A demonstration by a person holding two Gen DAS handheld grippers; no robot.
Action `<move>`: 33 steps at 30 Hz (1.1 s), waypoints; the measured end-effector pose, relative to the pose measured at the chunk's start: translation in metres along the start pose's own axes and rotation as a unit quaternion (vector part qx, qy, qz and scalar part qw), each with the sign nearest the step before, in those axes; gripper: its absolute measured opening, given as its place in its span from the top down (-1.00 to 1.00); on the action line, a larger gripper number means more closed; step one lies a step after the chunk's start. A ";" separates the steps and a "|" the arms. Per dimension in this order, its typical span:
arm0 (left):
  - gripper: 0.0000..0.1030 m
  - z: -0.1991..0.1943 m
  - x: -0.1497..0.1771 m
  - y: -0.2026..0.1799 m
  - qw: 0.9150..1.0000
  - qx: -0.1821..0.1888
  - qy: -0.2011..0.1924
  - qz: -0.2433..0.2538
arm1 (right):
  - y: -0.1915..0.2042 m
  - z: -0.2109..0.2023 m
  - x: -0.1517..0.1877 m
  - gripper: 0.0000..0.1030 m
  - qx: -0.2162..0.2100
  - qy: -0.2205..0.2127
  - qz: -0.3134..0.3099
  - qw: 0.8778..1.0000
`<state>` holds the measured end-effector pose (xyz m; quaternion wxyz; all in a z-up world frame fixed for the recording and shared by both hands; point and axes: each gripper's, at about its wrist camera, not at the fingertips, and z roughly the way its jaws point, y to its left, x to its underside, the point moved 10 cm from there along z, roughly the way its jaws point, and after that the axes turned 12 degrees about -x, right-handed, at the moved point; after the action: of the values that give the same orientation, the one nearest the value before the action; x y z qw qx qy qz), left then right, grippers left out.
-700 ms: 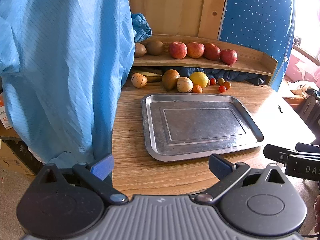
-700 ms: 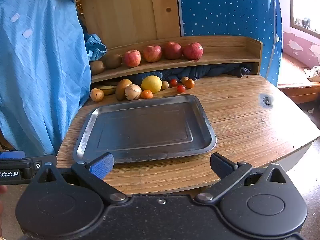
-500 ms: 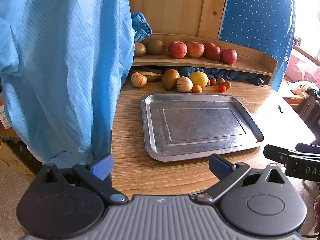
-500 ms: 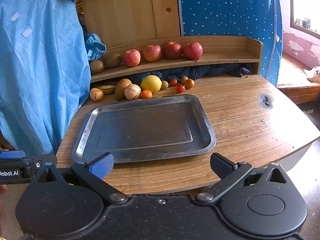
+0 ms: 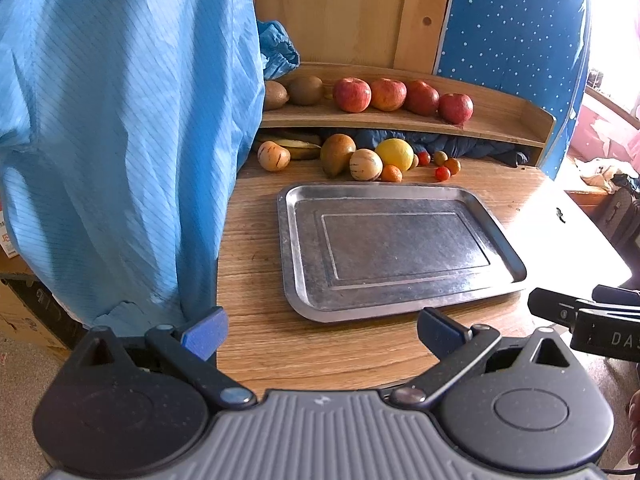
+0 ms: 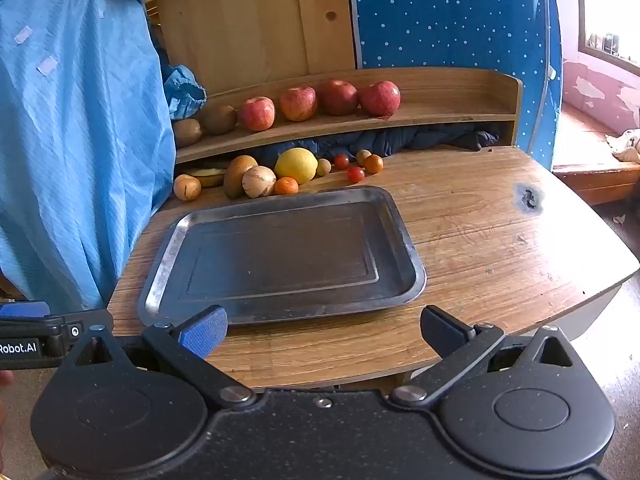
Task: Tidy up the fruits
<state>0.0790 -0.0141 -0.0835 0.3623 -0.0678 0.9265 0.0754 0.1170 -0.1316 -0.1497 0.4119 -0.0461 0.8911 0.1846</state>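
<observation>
An empty metal tray [image 5: 288,240] [image 6: 404,236] lies on the wooden table. Behind it lie loose fruits: a yellow citrus [image 5: 394,154] [image 6: 296,165], a brown pear [image 5: 337,152], striped melons [image 5: 365,165] [image 6: 259,181], a small orange [image 6: 286,185] and cherry tomatoes [image 5: 442,173] [image 6: 355,174]. Several red apples [image 5: 352,94] [image 6: 298,103] and kiwis [image 5: 306,90] [image 6: 219,119] sit on the low shelf. My left gripper [image 5: 320,330] is open at the table's near edge, nothing between its fingers. My right gripper [image 6: 322,330] is open too, in front of the tray.
A blue garment [image 5: 120,140] [image 6: 72,140] hangs at the left beside the table. A dark cloth [image 6: 400,140] is stuffed under the shelf [image 6: 440,112]. A blue dotted panel [image 6: 440,12] stands behind. The table has a dark burn mark [image 6: 529,198] at the right.
Both views have drifted very slightly; the tray and fruits have not moved and both grippers stay open.
</observation>
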 end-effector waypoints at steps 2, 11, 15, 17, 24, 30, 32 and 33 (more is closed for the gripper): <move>-0.99 0.001 -0.001 0.000 1.000 0.002 0.002 0.000 | 0.000 0.000 0.000 -0.99 0.000 0.001 0.000 1.000; -0.99 0.005 -0.002 -0.002 1.000 0.003 0.009 0.000 | -0.004 0.005 0.000 -0.99 0.001 0.008 0.002 1.000; -0.99 0.007 -0.002 -0.003 1.000 0.002 0.011 0.000 | -0.005 0.005 0.001 -0.99 0.001 0.010 0.004 1.000; -0.99 0.007 -0.002 -0.004 1.000 0.001 0.013 0.000 | -0.006 0.006 0.001 -0.99 0.001 0.011 0.005 1.000; -0.99 0.010 -0.001 -0.008 1.000 -0.001 0.019 0.002 | -0.010 0.009 0.001 -0.99 0.000 0.017 0.007 1.000; -0.99 0.014 -0.001 -0.011 1.000 -0.003 0.026 0.001 | -0.011 0.011 0.001 -0.99 -0.003 0.022 0.001 1.000; -0.99 0.016 -0.001 -0.012 1.000 -0.003 0.028 0.000 | -0.013 0.013 0.002 -0.99 -0.005 0.025 0.000 1.000; -0.99 0.016 -0.001 -0.012 1.000 -0.004 0.030 0.000 | -0.013 0.013 0.002 -0.99 -0.005 0.026 0.000 1.000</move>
<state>0.0925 -0.0230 -0.0962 0.3340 -0.0716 0.9367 0.0773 0.1279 -0.1389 -0.1630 0.3887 -0.0533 0.9004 0.1880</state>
